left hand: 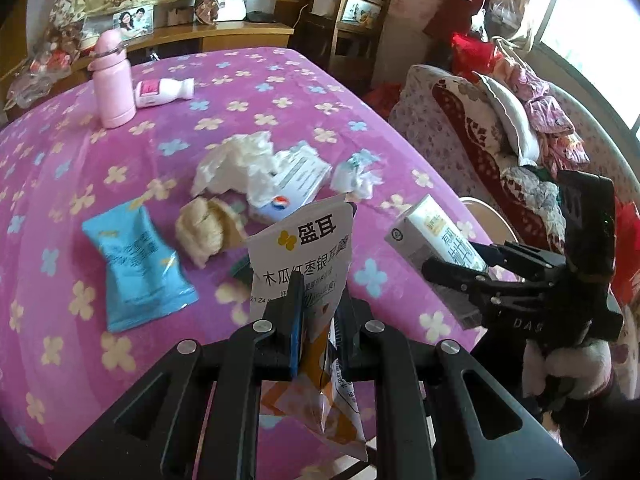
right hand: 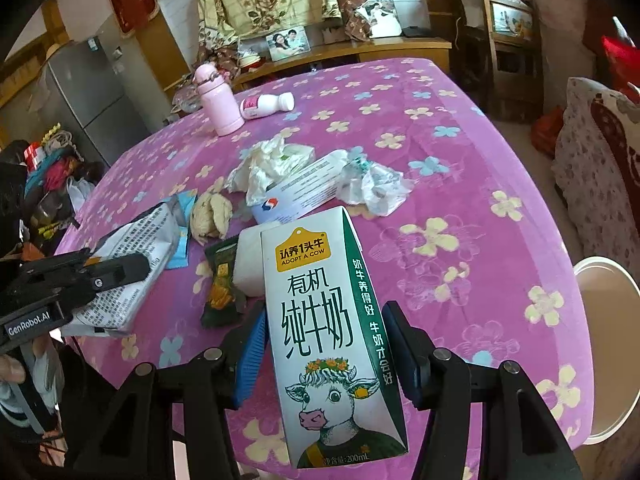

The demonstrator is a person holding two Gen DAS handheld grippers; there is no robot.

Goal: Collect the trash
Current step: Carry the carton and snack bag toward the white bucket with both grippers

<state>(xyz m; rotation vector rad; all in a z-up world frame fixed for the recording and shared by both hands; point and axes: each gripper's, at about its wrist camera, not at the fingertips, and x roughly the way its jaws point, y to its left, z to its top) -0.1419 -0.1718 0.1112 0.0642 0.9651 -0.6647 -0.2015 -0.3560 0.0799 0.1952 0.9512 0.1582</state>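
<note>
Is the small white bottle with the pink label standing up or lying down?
Lying down. The small white bottle rests on its side on the purple cloth, cap toward the right, beside the upright pink flask.

Purple floral-clothed table (right hand: 460, 168), grey fridge (right hand: 92, 100), wooden chair (left hand: 352, 28), cluttered sofa (left hand: 480, 128), bright window (left hand: 592, 24).

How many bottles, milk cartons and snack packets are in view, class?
Bottles: 2 (pink flask, white bottle)
Milk cartons: 1 (green-and-white carton)
Snack packets: 3 (white pouch, blue packet, dark green packet)
Total: 6
</note>
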